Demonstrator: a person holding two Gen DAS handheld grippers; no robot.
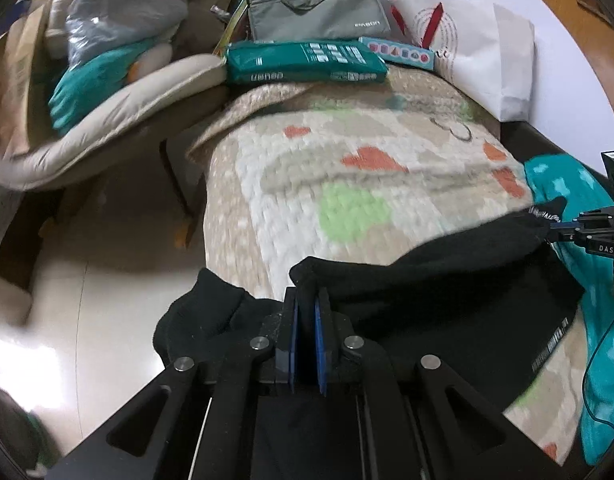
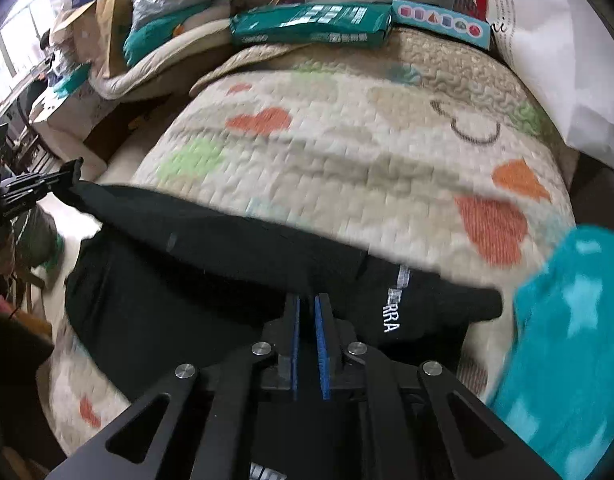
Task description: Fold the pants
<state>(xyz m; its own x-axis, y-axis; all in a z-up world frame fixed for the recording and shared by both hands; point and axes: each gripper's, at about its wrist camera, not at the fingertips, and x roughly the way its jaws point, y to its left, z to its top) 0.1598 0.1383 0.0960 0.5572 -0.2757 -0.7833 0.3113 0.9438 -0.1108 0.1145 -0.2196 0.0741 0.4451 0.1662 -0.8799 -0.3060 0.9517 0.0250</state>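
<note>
On top of the bed, a quilt (image 1: 347, 184) with orange hearts and green blobs is spread out, and the black pants (image 1: 447, 288) lie across its near end. Both grippers are holding the pants. Seen from the left wrist, the left gripper (image 1: 305, 300) has its blue pads pinched tight on one edge of the black cloth, and a loose bit of cloth droops off the side of the bed toward the floor (image 1: 87, 300). Far to the right in that same view, the right gripper (image 1: 555, 228) pinches the other end of that edge. Seen from the right wrist, the right gripper (image 2: 305, 304) is squeezed closed on the pants (image 2: 211, 280) too, near some white letters, and the left gripper (image 2: 73, 176) shows far to the left, pulling a corner up into a point. The edge looks stretched between the two grippers and lifted off the quilt, so I think the step in hand is carrying this edge over to make a fold. Next, both grippers should go together across the pants, keep the edge straight, lay it down flat on the rest of the cloth, and only then let go. A teal blanket (image 2: 559, 340) with pale stars sits just beside the pants on the right, so the fold should stay clear of it.
</note>
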